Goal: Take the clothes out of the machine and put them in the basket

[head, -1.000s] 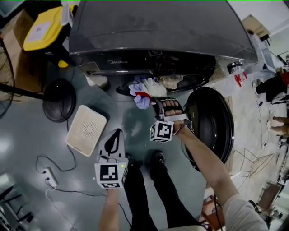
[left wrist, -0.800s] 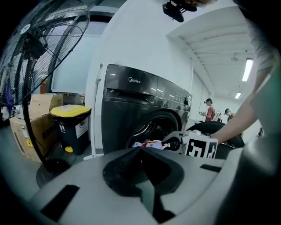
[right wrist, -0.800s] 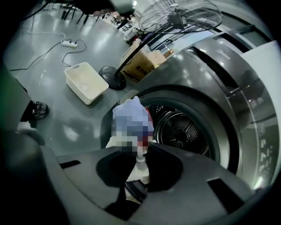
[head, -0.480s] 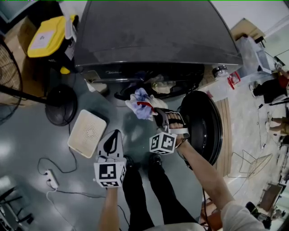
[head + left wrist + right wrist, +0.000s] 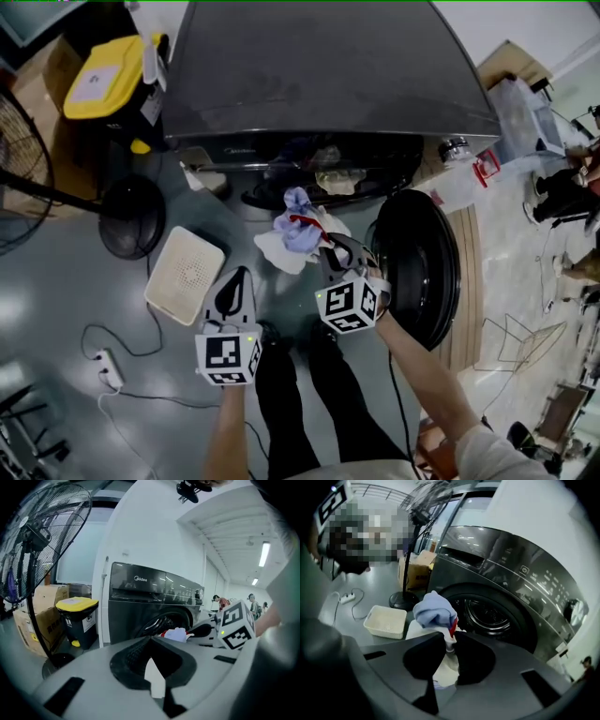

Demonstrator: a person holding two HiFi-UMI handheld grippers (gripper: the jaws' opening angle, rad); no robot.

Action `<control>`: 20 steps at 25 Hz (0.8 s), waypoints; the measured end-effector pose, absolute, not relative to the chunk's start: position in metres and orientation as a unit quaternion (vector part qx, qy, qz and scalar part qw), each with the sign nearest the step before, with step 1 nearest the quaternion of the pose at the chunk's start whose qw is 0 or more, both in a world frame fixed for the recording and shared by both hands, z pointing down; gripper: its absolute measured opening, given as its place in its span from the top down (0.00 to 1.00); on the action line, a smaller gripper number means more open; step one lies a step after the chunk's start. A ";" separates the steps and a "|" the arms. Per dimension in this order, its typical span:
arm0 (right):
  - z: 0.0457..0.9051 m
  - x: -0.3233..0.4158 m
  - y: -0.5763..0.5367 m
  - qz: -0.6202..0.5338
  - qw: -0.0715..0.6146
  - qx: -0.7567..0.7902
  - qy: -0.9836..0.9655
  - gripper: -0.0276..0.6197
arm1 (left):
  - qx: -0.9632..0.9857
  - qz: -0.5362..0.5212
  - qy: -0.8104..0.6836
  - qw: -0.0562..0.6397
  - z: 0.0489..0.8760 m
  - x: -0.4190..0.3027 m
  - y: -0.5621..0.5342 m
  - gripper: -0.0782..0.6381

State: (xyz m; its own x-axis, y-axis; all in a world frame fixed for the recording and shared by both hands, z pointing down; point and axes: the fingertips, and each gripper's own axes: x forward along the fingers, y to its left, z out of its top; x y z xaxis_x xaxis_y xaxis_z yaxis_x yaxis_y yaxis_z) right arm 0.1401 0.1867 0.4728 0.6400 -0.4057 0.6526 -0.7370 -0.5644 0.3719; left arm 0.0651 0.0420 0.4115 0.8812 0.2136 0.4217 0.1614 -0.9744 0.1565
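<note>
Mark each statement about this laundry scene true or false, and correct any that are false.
1. The right gripper is closed on a bundle of clothes. True.
2. The basket on the floor holds several garments. False: it looks empty.
3. The door of the washing machine is shut. False: it stands wide open, and more laundry shows in the opening.
4. A fan stands on the floor beside the machine. True.
5. The left gripper carries a garment. False: its jaws are together with nothing between them.
</note>
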 end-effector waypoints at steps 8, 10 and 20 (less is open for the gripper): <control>0.449 0.129 0.177 0.279 0.191 0.885 -0.320 0.85 | 0.969 0.229 0.058 0.073 0.420 0.048 0.012 0.87; 0.447 0.127 0.169 0.272 0.199 0.882 -0.329 0.85 | 0.971 0.225 0.044 0.075 0.419 0.044 0.002 0.87; 0.452 0.092 0.061 0.247 0.222 0.841 -0.428 0.85 | 0.969 0.221 -0.066 0.092 0.424 -0.020 -0.091 0.87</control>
State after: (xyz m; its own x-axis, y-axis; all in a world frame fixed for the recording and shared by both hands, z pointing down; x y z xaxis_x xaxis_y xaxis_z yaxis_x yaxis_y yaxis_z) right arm 0.0921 0.0614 0.4524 0.5126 -0.6099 0.6044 -0.8285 -0.5360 0.1618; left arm -0.0203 -0.0908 0.4240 0.8934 -0.0863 0.4408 -0.1680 -0.9744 0.1497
